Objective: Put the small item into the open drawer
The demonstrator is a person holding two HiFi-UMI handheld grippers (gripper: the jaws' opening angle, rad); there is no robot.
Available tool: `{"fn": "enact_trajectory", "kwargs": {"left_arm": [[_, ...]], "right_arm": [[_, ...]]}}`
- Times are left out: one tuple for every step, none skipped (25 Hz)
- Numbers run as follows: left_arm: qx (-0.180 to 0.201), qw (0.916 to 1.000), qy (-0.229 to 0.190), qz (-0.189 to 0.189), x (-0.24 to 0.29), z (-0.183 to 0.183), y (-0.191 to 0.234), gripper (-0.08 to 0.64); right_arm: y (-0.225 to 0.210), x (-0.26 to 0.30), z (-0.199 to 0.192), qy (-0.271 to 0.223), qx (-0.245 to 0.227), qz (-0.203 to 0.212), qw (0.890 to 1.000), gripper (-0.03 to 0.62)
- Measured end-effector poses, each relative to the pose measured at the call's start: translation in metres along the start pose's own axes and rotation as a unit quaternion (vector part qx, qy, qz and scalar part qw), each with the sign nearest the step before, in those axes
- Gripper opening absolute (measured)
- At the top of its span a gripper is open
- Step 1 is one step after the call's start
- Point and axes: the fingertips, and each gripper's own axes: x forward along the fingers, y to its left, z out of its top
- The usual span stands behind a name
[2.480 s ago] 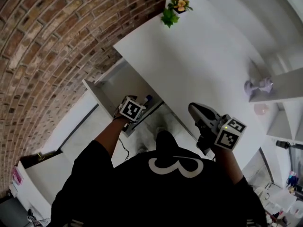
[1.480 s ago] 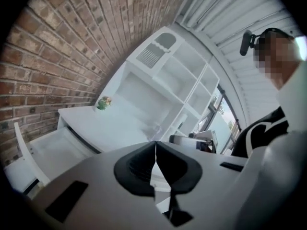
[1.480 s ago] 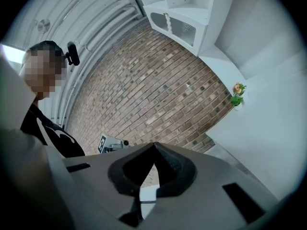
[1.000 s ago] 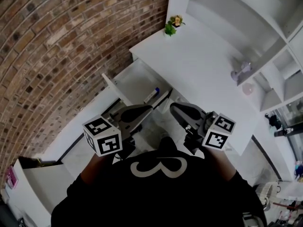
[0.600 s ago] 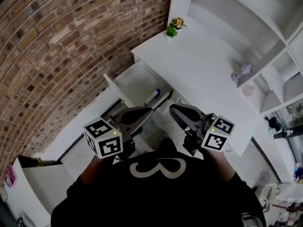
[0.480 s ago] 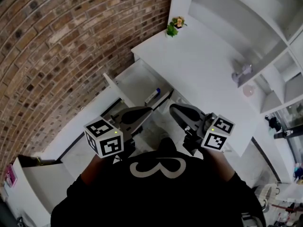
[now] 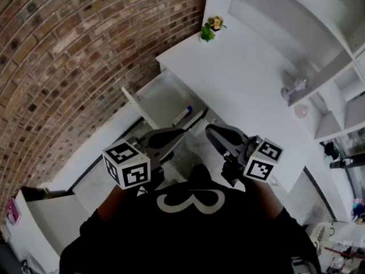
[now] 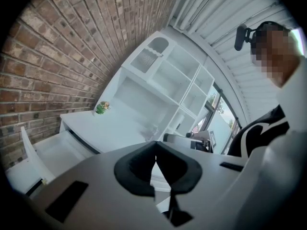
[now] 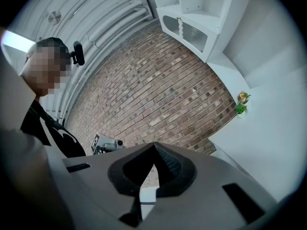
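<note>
Item (image 7: 182,116) in drawer (image 7: 162,99), head view only

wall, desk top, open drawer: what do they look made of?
Wall: bare brick, matte and rough; red-brown courses with pale mortar joints show. Desk top: smooth white board, probably laminate or painted wood; even tone, low sheen, no grain. Drawer: the same flat white panels with thin straight edges; likely coated board, but the core cannot be told.
</note>
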Motion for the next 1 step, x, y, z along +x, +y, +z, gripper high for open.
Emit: {"fn": "enact_trajectory", "kwargs": {"left_arm": [[-0.001, 1.0000, 0.001, 0.001, 0.0027, -0.0002, 0.0022, 0.005]], "right_arm": [[-0.0040, -0.0004, 0.0004, 0.001, 0.001, -0.002, 1.000, 0.009]]}}
